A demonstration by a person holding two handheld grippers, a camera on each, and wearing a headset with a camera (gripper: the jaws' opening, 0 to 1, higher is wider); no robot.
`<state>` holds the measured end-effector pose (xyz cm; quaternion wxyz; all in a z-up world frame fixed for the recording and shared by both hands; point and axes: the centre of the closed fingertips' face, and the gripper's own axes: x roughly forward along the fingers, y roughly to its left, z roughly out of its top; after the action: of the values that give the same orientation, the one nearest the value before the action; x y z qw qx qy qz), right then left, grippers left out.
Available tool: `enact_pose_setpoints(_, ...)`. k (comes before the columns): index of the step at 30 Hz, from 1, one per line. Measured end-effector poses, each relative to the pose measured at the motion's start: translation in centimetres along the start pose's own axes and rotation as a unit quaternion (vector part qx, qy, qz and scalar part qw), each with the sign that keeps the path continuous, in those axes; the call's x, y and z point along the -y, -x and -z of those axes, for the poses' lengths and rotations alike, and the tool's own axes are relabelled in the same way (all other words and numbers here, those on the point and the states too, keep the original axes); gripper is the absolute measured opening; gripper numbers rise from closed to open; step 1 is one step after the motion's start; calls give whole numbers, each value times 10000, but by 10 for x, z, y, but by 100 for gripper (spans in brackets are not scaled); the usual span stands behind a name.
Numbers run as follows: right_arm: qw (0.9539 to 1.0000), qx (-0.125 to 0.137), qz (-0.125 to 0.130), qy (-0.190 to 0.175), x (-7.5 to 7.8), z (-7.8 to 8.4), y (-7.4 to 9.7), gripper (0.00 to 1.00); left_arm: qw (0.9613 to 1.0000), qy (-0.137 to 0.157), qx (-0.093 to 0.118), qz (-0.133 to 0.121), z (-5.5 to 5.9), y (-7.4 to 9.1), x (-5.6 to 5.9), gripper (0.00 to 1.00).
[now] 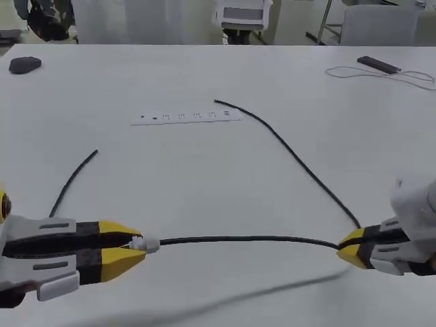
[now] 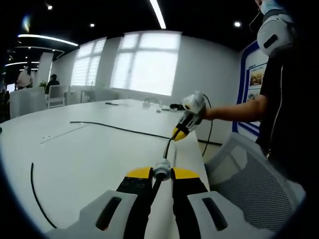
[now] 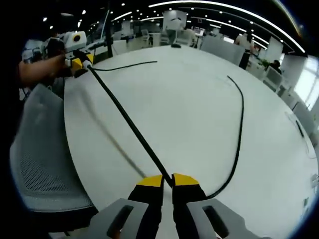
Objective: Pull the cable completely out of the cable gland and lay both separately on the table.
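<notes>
A long black cable (image 1: 245, 239) stretches taut above the white table between both grippers. At its left end sits the small white cable gland (image 1: 145, 244), and my left gripper (image 1: 136, 248) is shut on it; the gland (image 2: 161, 170) pokes out between the yellow tips in the left gripper view. My right gripper (image 1: 344, 246) is shut on the cable (image 3: 129, 122), whose free tail (image 1: 286, 146) runs back across the table toward the power strip. Beyond the gland, another length of cable (image 1: 71, 180) trails off to the left.
A white power strip (image 1: 185, 116) lies mid-table. A dark mouse (image 1: 24, 65) sits far left, a dark device with a white cord (image 1: 379, 65) far right. A mesh chair (image 2: 254, 184) stands by the table's near edge. People sit in the background.
</notes>
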<state>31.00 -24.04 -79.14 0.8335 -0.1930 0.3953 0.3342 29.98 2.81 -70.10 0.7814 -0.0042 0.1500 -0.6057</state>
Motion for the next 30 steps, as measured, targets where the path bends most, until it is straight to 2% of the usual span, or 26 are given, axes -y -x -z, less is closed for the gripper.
enact_pose_setpoints(3,10000,-79,27,45,-4,4,-4,1,10000,-44,-11,-3,0,-3,-1,14)
enact_pose_setpoints(8,9996,-155,237,65,2,4,-5,1,9999,-138,0,-4,-1,-7,0,14)
enact_pose_setpoints(10,9992,-175,335,-156,5,1,-2,2,9999,-128,21,-10,-3,-7,-1,14)
enact_pose_setpoints(11,9987,-124,453,-214,8,-5,1,4,9999,-144,33,-12,-4,-7,-2,14)
enact_pose_setpoints(12,9985,-74,521,-116,9,-10,4,6,9999,-156,41,-17,-5,-7,-2,14)
enact_pose_setpoints(15,9988,287,367,-121,-1,-43,10,24,9999,-156,65,-20,-6,-7,-3,14)
enact_pose_setpoints(17,9973,710,201,-50,-12,-77,15,22,9998,-180,28,-4,-7,-10,-3,14)
enact_pose_setpoints(18,9945,1044,105,5,-20,-101,19,23,9998,-184,-1,0,-6,-12,-3,14)
enact_pose_setpoints(19,9926,1216,1,-9,-27,-116,22,24,9999,-164,-28,9,-6,-13,-2,14)
enact_pose_setpoints(20,9905,1361,-198,87,-39,-131,23,25,9998,-176,-12,25,-6,-14,-2,14)
enact_pose_setpoints(21,9871,1497,-485,289,-59,-149,23,27,9998,-198,8,47,-7,-15,-1,14)
enact_pose_setpoints(22,9856,1496,-625,489,-72,-157,22,26,9998,-213,14,56,-8,-16,-1,14)
enact_pose_setpoints(23,9821,1451,-821,877,-92,-167,18,24,9997,-239,9,75,-9,-18,0,14)
enact_pose_setpoints(24,9798,1421,-902,1082,-104,-173,15,23,9996,-267,-5,78,-9,-19,0,14)
enact_pose_setpoints(25,9765,1327,-1090,1305,-122,-177,8,21,9995,-293,-16,89,-9,-20,0,14)
enact_pose_setpoints(28,9697,1258,-1325,1621,-145,-184,-4,16,9993,-353,-40,140,-10,-22,3,14)
enact_pose_setpoints(29,9684,1132,-1440,1694,-152,-182,-10,14,9992,-367,-47,147,-10,-22,3,14)
enact_pose_setpoints(30,9667,1158,-1424,1785,-154,-185,-13,12,9991,-386,-55,147,-10,-22,4,14)
